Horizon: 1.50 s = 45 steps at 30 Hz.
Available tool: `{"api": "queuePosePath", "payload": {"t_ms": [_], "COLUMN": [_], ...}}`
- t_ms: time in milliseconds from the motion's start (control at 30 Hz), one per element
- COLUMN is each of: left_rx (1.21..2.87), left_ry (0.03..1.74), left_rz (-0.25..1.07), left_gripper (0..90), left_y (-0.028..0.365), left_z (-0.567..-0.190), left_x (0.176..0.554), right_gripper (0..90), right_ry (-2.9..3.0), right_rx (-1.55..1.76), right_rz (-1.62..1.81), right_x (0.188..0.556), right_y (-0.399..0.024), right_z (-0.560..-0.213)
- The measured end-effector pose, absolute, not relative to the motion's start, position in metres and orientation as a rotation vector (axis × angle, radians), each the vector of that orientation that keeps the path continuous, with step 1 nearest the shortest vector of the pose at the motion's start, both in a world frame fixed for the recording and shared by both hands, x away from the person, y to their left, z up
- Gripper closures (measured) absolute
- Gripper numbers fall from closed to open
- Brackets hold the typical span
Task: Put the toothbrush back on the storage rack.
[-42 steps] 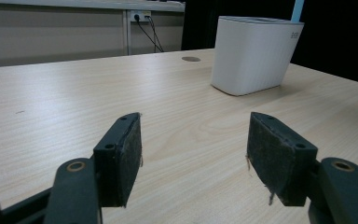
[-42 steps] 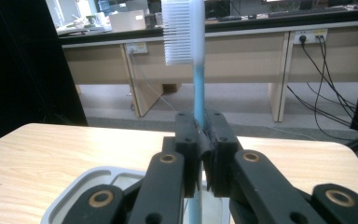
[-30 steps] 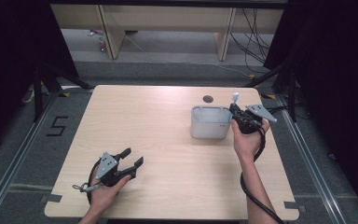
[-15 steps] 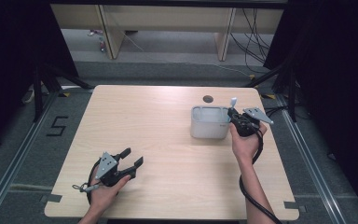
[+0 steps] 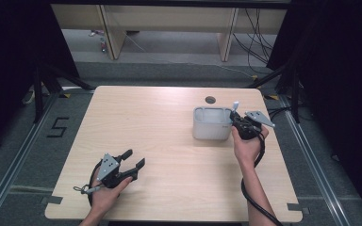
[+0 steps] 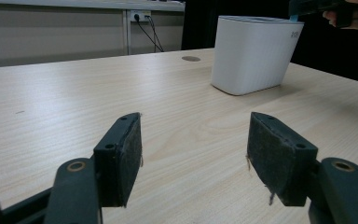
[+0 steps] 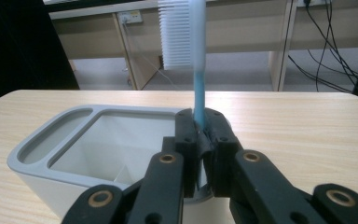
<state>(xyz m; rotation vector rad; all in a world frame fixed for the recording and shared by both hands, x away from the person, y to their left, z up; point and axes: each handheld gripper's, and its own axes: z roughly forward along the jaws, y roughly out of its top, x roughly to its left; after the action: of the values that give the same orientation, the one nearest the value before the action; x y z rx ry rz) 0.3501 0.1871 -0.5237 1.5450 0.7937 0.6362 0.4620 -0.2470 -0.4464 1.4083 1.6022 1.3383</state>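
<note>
The toothbrush stands upright, bristles up, over the holder's right end at the table's far right. To seat it well, keep it vertical and lower it straight in. The right gripper's fingers clench its handle; the left gripper, near left, is released.

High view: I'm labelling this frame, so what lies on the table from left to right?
left gripper → white holder → toothbrush, clamped in the right gripper.
</note>
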Motion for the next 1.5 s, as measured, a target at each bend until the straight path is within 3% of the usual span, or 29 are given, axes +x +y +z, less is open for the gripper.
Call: {"api": "queuePosePath", "payload": {"t_ms": [1000, 1233, 1500], "left_rx": [1.548, 1.547, 1.543], "left_ry": [0.792, 0.792, 0.798], "left_rz": [0.637, 0.639, 0.635], "left_gripper": [35.2, 35.2, 35.2], "left_y": [0.1872, 0.1871, 0.187], "left_z": [-0.5236, -0.5237, -0.5238], "left_x": [0.35, 0.35, 0.3498], "right_gripper": [83.1, 75.1, 59.0], "right_ry": [1.636, 1.639, 1.626], "right_rx": [1.36, 1.353, 1.355], "right_rz": [1.296, 1.281, 1.274], "right_x": [0.4618, 0.4609, 0.4558], "right_y": [-0.2474, -0.2466, -0.2461], "right_z": [-0.4514, -0.449, -0.4463]}}
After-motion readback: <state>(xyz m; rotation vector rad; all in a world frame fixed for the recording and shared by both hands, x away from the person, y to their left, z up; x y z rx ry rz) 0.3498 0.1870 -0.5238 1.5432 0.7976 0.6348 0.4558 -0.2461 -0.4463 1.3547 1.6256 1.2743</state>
